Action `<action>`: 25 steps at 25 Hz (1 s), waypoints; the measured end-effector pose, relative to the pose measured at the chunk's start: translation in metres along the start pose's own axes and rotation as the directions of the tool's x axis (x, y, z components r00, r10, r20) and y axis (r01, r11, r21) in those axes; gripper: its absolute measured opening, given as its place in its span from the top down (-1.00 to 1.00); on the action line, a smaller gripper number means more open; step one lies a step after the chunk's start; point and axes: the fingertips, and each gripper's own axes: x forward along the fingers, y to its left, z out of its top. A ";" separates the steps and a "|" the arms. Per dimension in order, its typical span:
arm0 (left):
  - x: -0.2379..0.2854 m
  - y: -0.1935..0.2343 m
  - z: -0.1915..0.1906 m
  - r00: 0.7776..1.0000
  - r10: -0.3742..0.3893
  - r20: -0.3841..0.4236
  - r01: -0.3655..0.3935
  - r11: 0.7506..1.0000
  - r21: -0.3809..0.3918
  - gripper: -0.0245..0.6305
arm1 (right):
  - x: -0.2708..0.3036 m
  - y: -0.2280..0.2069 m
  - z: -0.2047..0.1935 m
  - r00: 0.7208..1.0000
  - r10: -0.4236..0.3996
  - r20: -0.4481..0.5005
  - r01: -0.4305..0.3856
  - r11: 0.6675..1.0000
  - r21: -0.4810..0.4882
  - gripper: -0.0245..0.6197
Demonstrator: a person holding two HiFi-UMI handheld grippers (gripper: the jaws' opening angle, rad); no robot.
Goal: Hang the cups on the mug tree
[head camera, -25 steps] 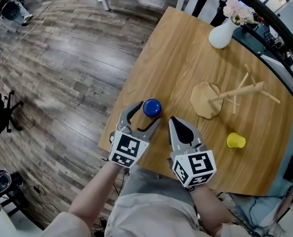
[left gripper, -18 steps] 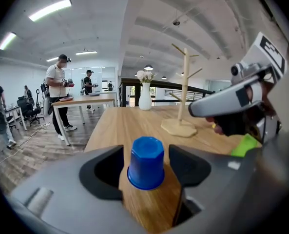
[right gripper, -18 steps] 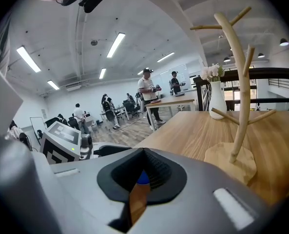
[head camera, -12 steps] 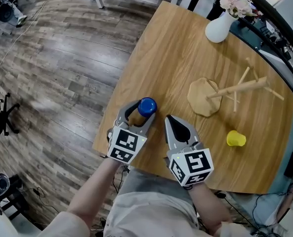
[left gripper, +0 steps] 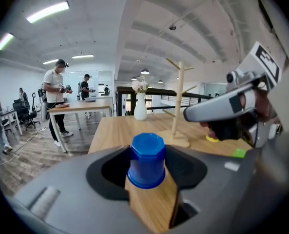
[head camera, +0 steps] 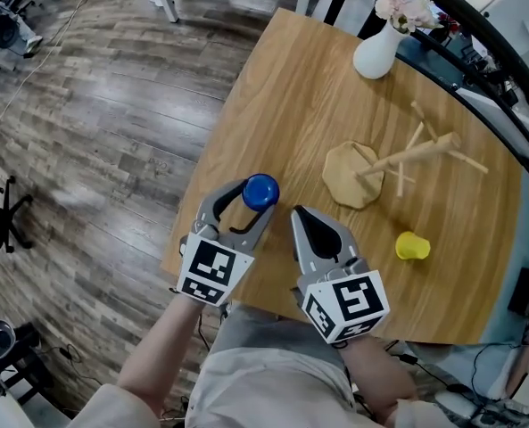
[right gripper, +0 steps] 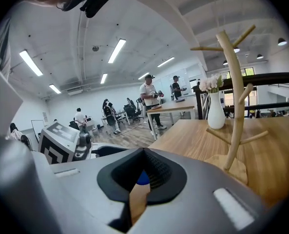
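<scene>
At the wooden desk's (head camera: 300,87) six-o'clock edge, our left gripper's (head camera: 255,200) fingers have just been closing onto the upturned blue plastic cup (head camera: 260,189) between them. Our right gripper's (head camera: 301,214) fingers sit together, empty. We should grip squarely before lifting toward the wooden mug tree (head camera: 407,157) at two o'clock.

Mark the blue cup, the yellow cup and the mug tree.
blue cup (head camera: 260,191), head view, its flat upturned top.
yellow cup (head camera: 413,246), head view, middle of its body.
mug tree (head camera: 407,157), head view, middle of its trunk.

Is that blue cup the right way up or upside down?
Upside down: the blue cup shows a closed flat base on top, and its wider rim faces down.
</scene>
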 end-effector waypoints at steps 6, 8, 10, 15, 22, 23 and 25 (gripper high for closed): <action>-0.026 -0.018 0.053 0.998 -0.024 0.056 0.021 0.999 0.046 0.26 | -0.030 -0.007 0.026 0.999 -0.035 0.031 0.035 0.999 0.001 0.92; -0.034 -0.022 0.068 0.997 -0.030 0.070 0.027 0.998 0.052 0.26 | -0.041 -0.007 0.035 0.998 -0.045 0.038 0.045 0.999 -0.003 0.92; -0.041 -0.026 0.084 0.996 -0.035 0.083 0.030 0.998 0.058 0.26 | -0.052 -0.008 0.044 0.998 -0.053 0.044 0.054 0.999 -0.006 0.92; -0.063 -0.044 0.121 0.992 -0.056 0.110 0.049 0.997 0.068 0.27 | -0.089 -0.008 0.070 0.995 -0.076 0.071 0.077 0.997 -0.010 0.92; -0.089 -0.070 0.157 0.989 -0.054 0.136 0.044 0.996 0.076 0.27 | -0.140 -0.011 0.095 0.986 -0.110 0.122 0.112 0.994 -0.006 0.92; -0.093 -0.075 0.161 0.988 -0.056 0.141 0.046 0.996 0.076 0.27 | -0.147 -0.011 0.096 0.986 -0.113 0.126 0.115 0.993 -0.004 0.92; -0.100 -0.082 0.168 0.986 -0.063 0.152 0.052 0.996 0.076 0.27 | -0.156 -0.010 0.098 0.984 -0.119 0.135 0.121 0.993 -0.006 0.92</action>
